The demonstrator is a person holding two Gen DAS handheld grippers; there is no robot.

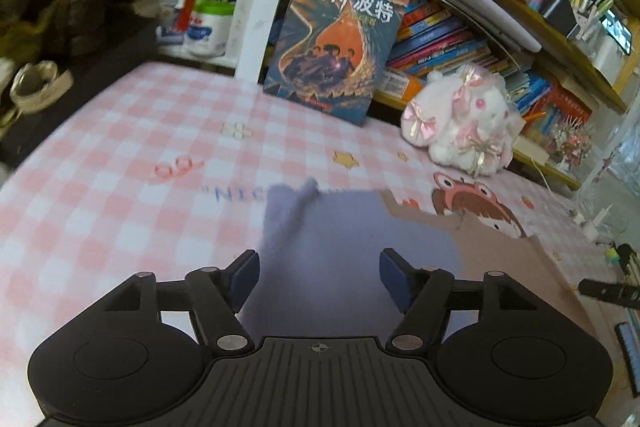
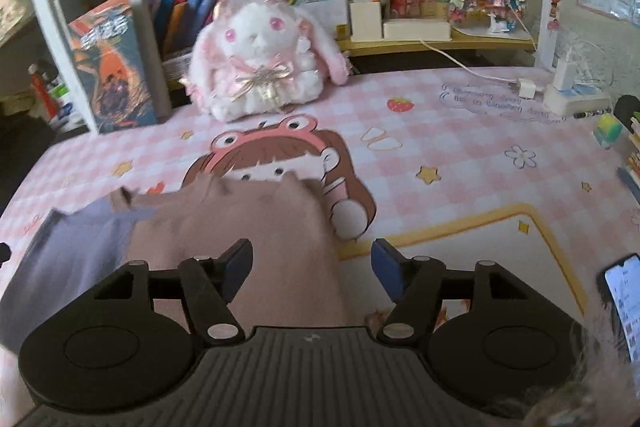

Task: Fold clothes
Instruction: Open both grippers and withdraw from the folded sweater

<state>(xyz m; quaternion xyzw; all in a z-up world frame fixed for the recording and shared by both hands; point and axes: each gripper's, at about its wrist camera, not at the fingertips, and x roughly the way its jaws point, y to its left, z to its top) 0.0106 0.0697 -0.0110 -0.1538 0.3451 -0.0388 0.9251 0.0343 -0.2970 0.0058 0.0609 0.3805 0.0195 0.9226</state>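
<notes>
While both grippers hover low over the pink checked desk mat (image 1: pixel 120 155), neither grips any cloth.
The left gripper (image 1: pixel 318 279) gapes wide above the lavender garment (image 1: pixel 340 247) (blurred), which lies flat beside the dusty-pink garment (image 2: pixel 256 223); the right gripper (image 2: pixel 312 275) stands equally wide, its left finger over that pink cloth.

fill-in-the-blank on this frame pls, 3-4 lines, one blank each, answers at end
1. Both the left tongs and the right tongs are ____.
2. The purple cloth lies beside a ____ cloth.
3. The plush bunny sits in front of a shelf of ____.
4. A ____ with a lit screen lies at the right edge of the right wrist view.

Answers: open; pink; books; phone
</notes>
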